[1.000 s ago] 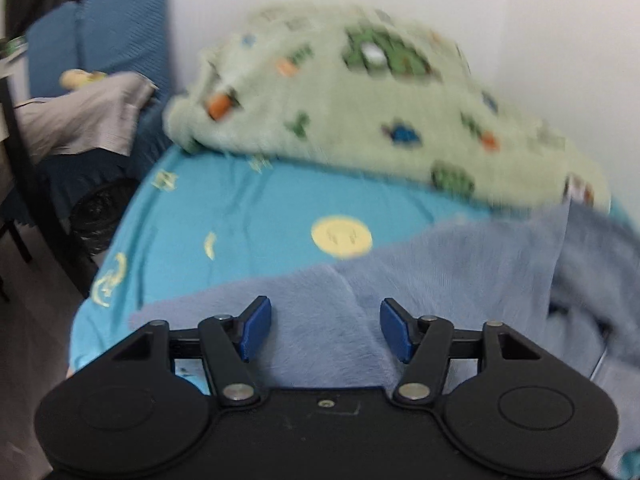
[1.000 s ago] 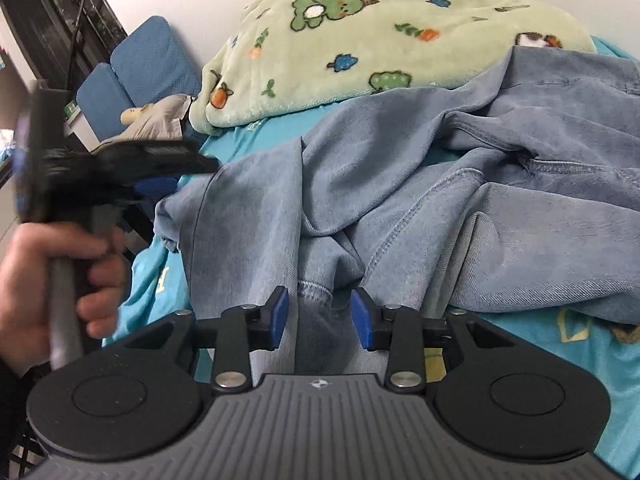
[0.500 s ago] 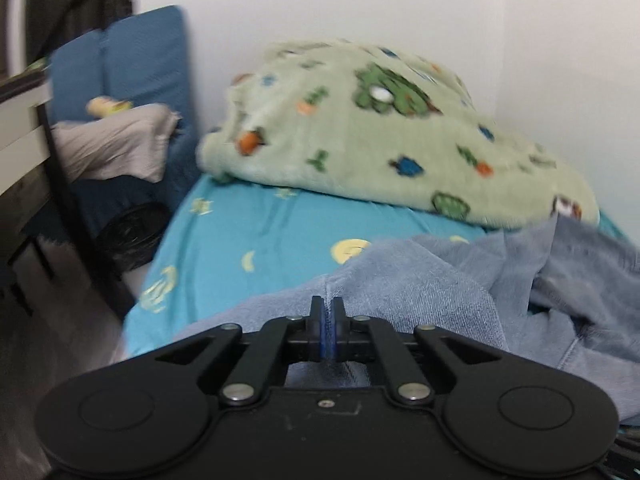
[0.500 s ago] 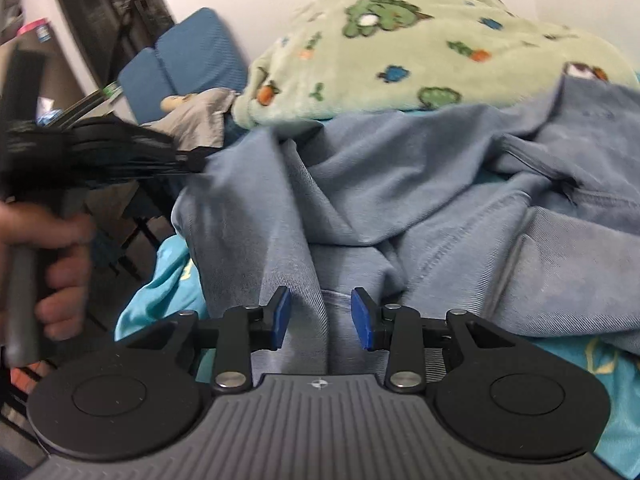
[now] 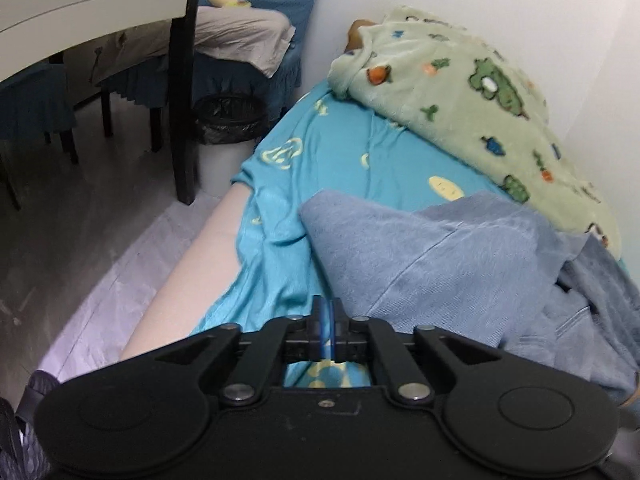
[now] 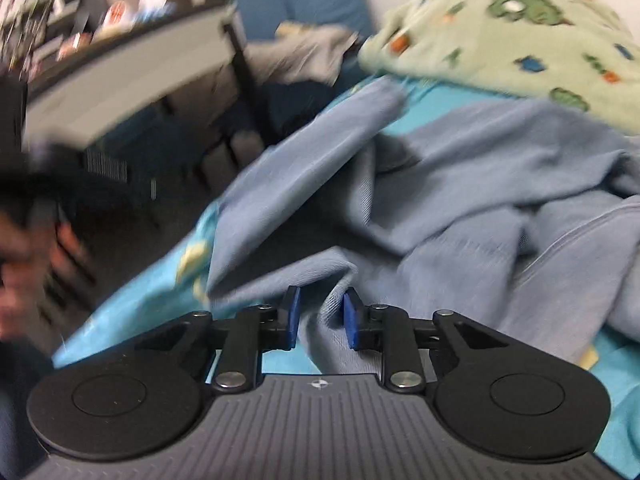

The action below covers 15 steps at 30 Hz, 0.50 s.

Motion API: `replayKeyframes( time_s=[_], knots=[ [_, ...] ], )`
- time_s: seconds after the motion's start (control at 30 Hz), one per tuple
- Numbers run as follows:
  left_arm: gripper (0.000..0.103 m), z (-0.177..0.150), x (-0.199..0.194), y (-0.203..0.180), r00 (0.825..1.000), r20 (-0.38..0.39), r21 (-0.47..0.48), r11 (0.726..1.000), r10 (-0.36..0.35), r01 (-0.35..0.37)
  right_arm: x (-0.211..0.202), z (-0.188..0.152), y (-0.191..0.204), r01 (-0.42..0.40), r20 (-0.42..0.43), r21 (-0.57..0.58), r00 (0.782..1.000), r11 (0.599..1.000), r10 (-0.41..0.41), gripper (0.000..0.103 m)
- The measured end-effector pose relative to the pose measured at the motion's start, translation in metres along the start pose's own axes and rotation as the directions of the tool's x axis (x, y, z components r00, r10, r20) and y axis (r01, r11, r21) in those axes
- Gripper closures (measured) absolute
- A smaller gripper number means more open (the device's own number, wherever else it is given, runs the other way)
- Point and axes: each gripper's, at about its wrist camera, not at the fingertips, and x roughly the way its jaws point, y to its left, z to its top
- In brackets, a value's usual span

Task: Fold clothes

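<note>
A blue denim garment [image 5: 420, 248] lies rumpled on the turquoise bed sheet [image 5: 340, 160]. My left gripper [image 5: 326, 320] is at the bed's near edge, its blue pads almost together on a thin edge of the denim. Its jaws are just starting to open, and the cloth runs taut from them. In the right wrist view, a fold of the same garment [image 6: 460, 184] rises between the pads of my right gripper [image 6: 323, 316]. Those jaws are closing, with a gap still showing beside the left pad. A blurred hand [image 6: 24, 264] holds the left tool at the far left.
A green dinosaur-print blanket [image 5: 460, 92] is heaped against the wall at the back of the bed. Left of the bed stand a black bin [image 5: 230, 118], a dark table leg [image 5: 182, 92] and blue-covered chairs with beige clothing [image 5: 224, 40].
The left jaws closed on the denim's edge and swung left toward the bed's side, drawing the cloth out. The right jaws narrowed around the fold while that gripper rolled.
</note>
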Motion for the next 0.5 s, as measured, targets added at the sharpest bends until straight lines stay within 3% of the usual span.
replayKeyframes(
  time_s=[0.03, 0.1, 0.2, 0.4, 0.5],
  knots=[
    [0.09, 0.002, -0.003, -0.006, 1.0, 0.011, 0.026, 1.0, -0.012, 0.012, 0.0, 0.0, -0.002, 0.004, -0.009, 0.014, 1.0, 1.0, -0.004, 0.078],
    [0.07, 0.005, -0.008, -0.025, 0.999, 0.038, 0.108, 0.994, -0.033, 0.029, 0.001, -0.001, -0.005, 0.011, -0.028, 0.042, 1.0, 0.999, -0.01, 0.077],
    [0.05, 0.004, -0.009, -0.06, 0.995, 0.073, 0.264, 0.964, -0.061, 0.04, 0.0, -0.001, -0.011, 0.022, -0.049, 0.093, 0.999, 0.995, -0.018, 0.078],
    [0.043, -0.008, 0.022, -0.12, 0.994, 0.064, 0.453, 0.89, -0.084, 0.046, -0.026, 0.004, -0.041, 0.011, 0.079, 0.308, 0.996, 0.951, -0.037, 0.077],
    [0.043, -0.007, 0.047, -0.128, 0.997, 0.068, 0.468, 0.884, -0.038, 0.002, -0.033, 0.002, -0.054, 0.033, 0.119, 0.374, 0.989, 0.927, -0.083, 0.077]
  ],
)
